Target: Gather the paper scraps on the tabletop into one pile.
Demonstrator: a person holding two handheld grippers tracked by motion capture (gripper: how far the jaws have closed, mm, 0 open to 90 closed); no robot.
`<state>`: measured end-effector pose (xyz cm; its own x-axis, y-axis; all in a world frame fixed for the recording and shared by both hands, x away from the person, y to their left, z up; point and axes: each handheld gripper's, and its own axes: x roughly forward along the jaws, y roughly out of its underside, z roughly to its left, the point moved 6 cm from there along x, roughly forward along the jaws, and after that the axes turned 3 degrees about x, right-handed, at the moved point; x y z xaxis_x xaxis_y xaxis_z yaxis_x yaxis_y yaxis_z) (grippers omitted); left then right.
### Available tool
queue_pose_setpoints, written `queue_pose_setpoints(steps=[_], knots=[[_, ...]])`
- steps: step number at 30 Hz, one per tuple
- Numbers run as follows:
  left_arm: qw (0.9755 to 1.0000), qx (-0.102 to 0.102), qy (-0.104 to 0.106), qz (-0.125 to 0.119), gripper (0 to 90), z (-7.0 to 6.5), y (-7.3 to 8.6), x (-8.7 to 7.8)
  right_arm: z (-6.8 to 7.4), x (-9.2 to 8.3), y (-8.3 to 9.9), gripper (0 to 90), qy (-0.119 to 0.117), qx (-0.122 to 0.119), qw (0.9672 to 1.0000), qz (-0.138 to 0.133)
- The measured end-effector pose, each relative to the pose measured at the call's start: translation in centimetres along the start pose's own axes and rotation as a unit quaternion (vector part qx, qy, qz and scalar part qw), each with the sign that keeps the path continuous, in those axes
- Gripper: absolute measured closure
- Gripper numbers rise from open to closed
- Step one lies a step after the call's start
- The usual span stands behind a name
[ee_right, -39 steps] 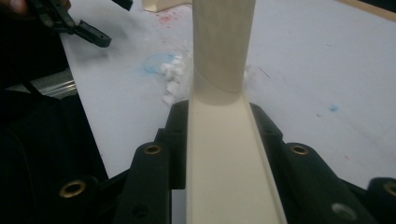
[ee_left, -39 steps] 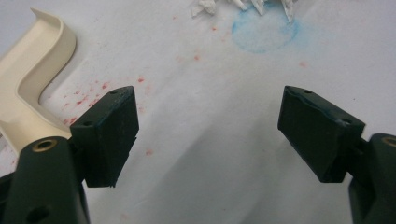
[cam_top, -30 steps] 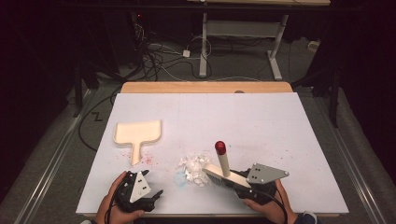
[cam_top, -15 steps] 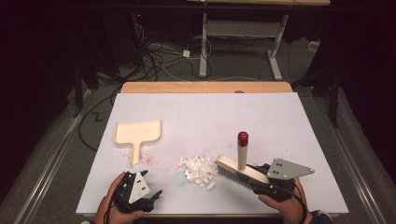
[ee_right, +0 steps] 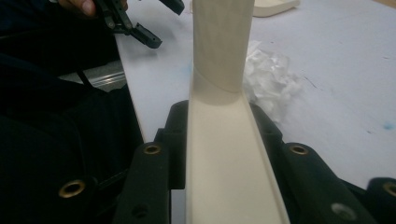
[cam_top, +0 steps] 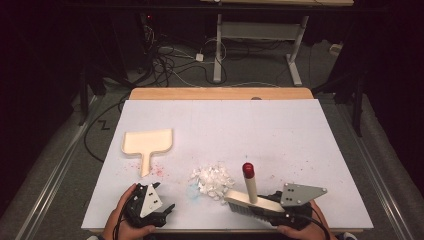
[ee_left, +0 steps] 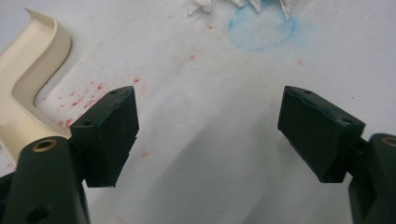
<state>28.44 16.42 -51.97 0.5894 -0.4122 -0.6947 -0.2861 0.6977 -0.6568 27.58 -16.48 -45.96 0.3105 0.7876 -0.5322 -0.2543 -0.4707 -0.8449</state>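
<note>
From the high view, the right gripper (cam_top: 272, 210) has its fingers clamped on a cream hand brush with a red-tipped handle (cam_top: 248, 192), bristles just beside the heap of white paper scraps (cam_top: 212, 181) on the white worktop (cam_top: 280, 135); sweep low toward the cream plastic dustpan (cam_top: 147, 145). In the left gripper view, the left gripper (ee_left: 205, 126) holds nothing, fingers apart, the dustpan's handle beside it; it should steady the pan. The right gripper view shows the brush's back pinched squarely.

Brush (cam_top: 251, 199) in the right tongs (cam_top: 280, 212), now farther right of the scraps (cam_top: 212, 181).
</note>
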Motion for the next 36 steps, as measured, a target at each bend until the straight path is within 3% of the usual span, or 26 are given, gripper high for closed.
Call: queue_pose_setpoints(steps=[8, 15, 23, 28, 34, 36], knots=[[1.0, 0.002, 0.003, 0.004, 19.6, -0.1, 0.1, 0.2, -1.4, 3.1, -1.4, 67.7, 0.024, -0.009, 0.9996, -0.008], [1.0, 0.0, 0.002, 0.004, 19.6, -0.1, 0.1, 0.2, -1.9, 3.6, -2.7, 67.6, 0.026, -0.014, 0.9992, -0.026], [1.0, -0.002, 0.0, 0.002, 19.6, 0.0, 0.1, 0.0, -2.3, 0.2, -2.9, 67.5, 0.031, -0.003, 0.9984, -0.047], [1.0, -0.003, 0.001, 0.002, 19.6, 0.0, 0.2, 0.0, -2.9, -2.8, -1.8, 67.5, 0.055, 0.017, 0.9979, -0.031], [1.0, -0.001, 0.001, 0.003, 19.6, 0.0, 0.0, 0.2, -4.7, -5.7, 0.1, 67.5, 0.075, 0.075, 0.9942, -0.018], [1.0, -0.001, 0.001, 0.002, 19.6, 0.0, -0.1, 0.2, -5.2, -5.9, 0.8, 67.5, 0.071, 0.097, 0.9928, -0.004]])
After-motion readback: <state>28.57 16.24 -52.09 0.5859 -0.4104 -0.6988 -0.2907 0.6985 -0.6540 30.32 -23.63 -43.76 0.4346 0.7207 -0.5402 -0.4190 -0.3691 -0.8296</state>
